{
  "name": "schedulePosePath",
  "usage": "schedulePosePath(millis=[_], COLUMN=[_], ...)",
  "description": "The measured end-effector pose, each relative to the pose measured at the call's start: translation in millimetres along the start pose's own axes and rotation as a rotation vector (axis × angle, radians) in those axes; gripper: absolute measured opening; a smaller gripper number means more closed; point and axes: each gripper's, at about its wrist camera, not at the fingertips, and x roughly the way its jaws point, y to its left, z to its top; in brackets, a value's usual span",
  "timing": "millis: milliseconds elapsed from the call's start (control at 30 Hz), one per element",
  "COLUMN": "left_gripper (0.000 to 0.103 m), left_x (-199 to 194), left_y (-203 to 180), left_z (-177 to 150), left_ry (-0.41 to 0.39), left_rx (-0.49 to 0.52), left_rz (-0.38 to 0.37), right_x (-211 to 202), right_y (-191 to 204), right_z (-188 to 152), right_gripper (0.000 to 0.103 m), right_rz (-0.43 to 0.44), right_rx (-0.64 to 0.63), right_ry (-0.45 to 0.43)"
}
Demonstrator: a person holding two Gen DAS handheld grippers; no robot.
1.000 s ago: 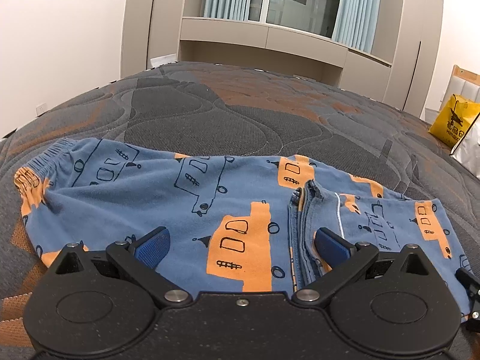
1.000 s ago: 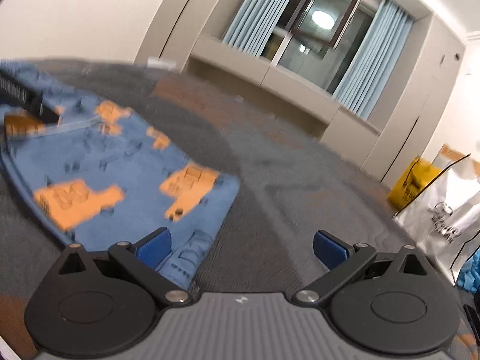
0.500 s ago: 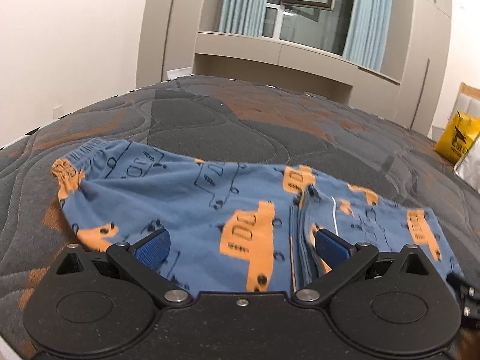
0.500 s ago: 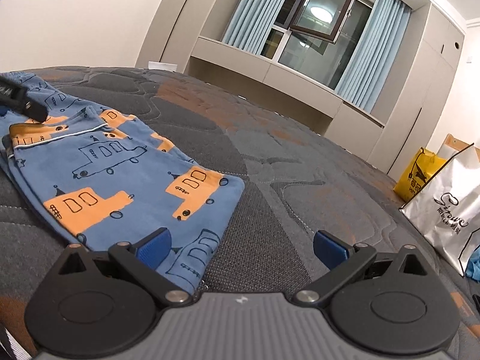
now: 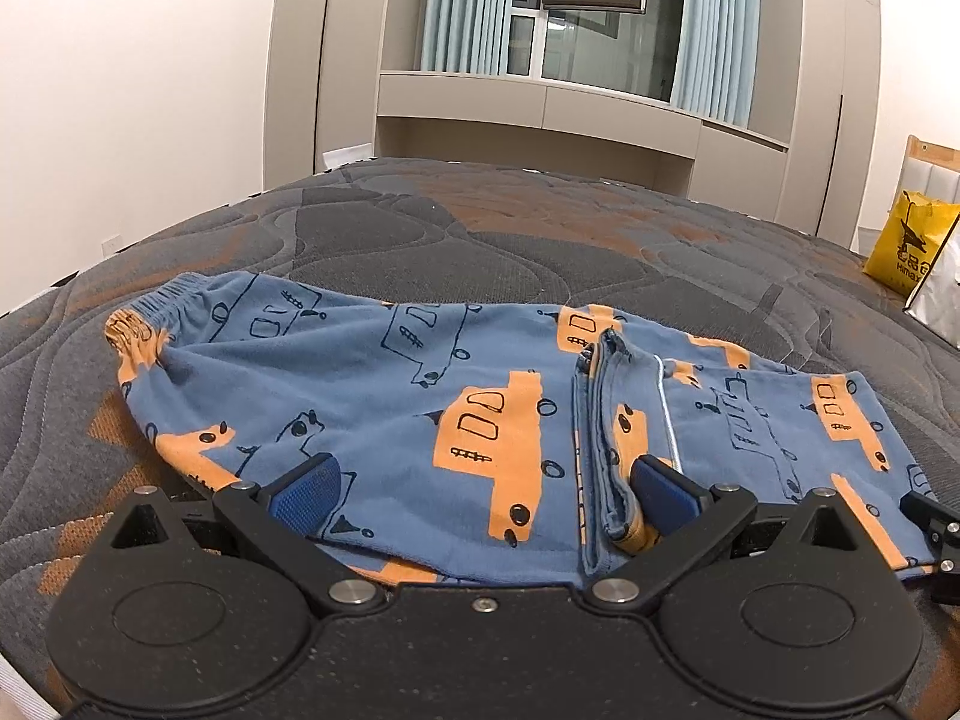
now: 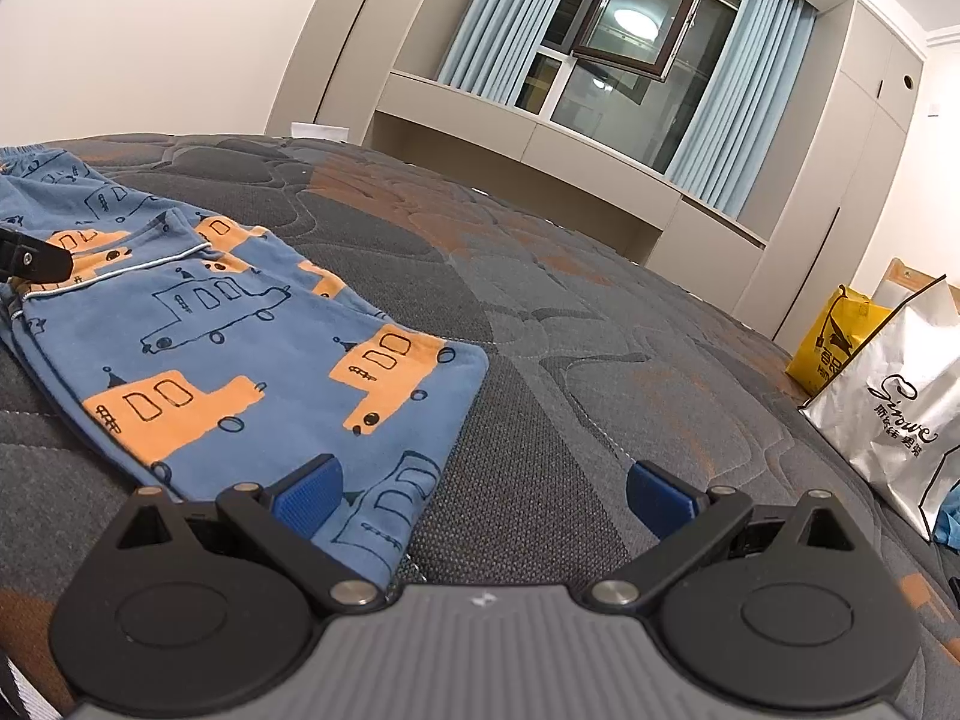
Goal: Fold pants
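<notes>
Blue pants [image 5: 372, 396] with orange vehicle prints lie flat on the grey quilted bed [image 5: 492, 240], waistband at the left, the leg ends folded over on the right. My left gripper [image 5: 480, 486] is open and empty, low over the near edge of the pants at the fold. In the right wrist view the folded leg end [image 6: 240, 360] lies at the left. My right gripper [image 6: 480, 492] is open and empty, its left finger [image 6: 306, 495] over the corner of the pants, its right finger over bare bed.
A yellow bag [image 6: 834, 342] and a silver shopping bag [image 6: 900, 408] stand at the bed's right side. Cabinets and a curtained window [image 5: 564, 12] are beyond the far edge. The bed's left edge [image 5: 36, 294] is near the waistband.
Both grippers have tilted up and drawn back a little, so the pants sit lower in each view. The pants lie as before. Both grippers stay open.
</notes>
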Motion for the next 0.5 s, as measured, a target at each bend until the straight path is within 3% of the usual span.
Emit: schedulePosePath(millis=[500], left_gripper=[0.102], left_x=[-3], left_y=[9], left_z=[4], left_ry=[-0.006], left_rx=[-0.050], left_rz=[-0.035], right_x=[-5], right_y=[-1], right_z=[12], right_gripper=[0.103], right_rz=[0.012], right_rx=[0.013], right_ry=[-0.027])
